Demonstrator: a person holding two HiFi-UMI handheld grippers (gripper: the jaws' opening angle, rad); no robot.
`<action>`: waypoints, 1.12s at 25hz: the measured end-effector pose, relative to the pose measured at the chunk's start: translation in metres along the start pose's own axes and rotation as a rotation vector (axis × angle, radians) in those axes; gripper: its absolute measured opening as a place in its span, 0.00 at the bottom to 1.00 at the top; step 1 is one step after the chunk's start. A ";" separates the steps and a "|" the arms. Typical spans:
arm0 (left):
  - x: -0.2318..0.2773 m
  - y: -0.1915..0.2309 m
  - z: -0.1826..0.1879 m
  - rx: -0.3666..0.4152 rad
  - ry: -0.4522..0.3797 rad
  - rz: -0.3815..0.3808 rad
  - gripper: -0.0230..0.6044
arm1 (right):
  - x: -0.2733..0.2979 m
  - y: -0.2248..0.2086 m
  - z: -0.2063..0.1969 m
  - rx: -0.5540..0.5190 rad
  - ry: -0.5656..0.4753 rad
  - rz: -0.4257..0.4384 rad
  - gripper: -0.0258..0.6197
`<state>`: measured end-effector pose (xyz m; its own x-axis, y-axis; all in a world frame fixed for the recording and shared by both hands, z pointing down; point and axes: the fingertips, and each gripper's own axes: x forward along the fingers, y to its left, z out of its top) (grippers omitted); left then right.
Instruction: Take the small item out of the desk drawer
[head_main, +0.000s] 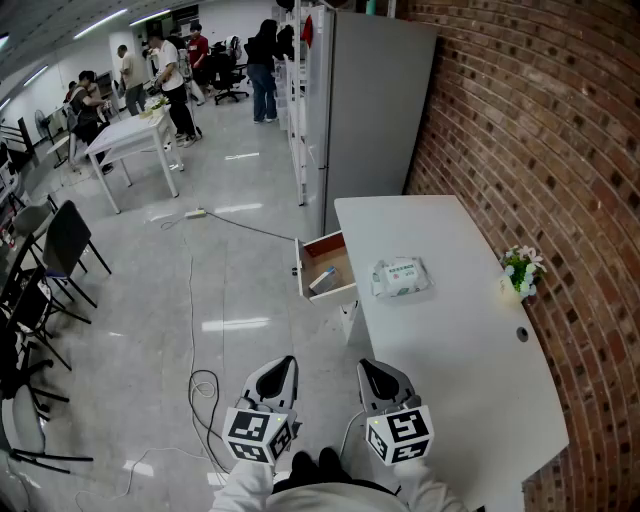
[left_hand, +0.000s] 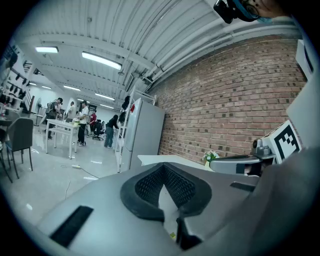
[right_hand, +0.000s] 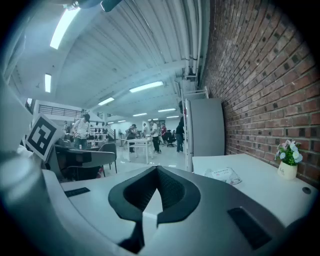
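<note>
- Two grippers are raised near the left edge of the white desk (head_main: 455, 340), at its near end: the left gripper (head_main: 280, 368) just out from that edge over the floor, the right gripper (head_main: 372, 370) about at the edge.
- Left gripper: its jaws are pressed together with nothing between them.
- Right gripper: its jaws also meet, and they hold nothing.
- A drawer (head_main: 303, 268) is pulled out from the left side of the desk, toward its far end, well apart from both grippers.
- The small item (head_main: 322, 280), light with a blue end, lies on the drawer floor, toward the side nearer the desk.
- A white tissue pack (head_main: 400, 276) lies on the desk top, just beside the drawer.
- A little pot of flowers (head_main: 521, 271) stands at the right edge of the desk, next to the brick wall (head_main: 520, 130).
- A grey cabinet (head_main: 370, 110) stands beyond the far end of the desk.
</note>
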<state>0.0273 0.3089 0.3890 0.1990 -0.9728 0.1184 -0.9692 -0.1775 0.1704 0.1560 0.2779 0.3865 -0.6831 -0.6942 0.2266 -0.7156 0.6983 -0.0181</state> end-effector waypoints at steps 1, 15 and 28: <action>0.001 0.000 -0.001 0.010 0.000 0.000 0.06 | 0.001 -0.002 0.000 0.000 0.000 -0.003 0.08; 0.013 0.006 -0.005 0.017 -0.008 0.059 0.06 | 0.006 -0.025 0.001 0.049 -0.029 -0.012 0.08; 0.044 0.017 -0.011 -0.013 0.020 0.076 0.19 | 0.028 -0.041 -0.005 0.032 0.000 -0.007 0.08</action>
<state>0.0209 0.2648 0.4084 0.1276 -0.9802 0.1511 -0.9797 -0.1008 0.1733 0.1668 0.2306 0.3987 -0.6783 -0.6989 0.2269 -0.7245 0.6876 -0.0478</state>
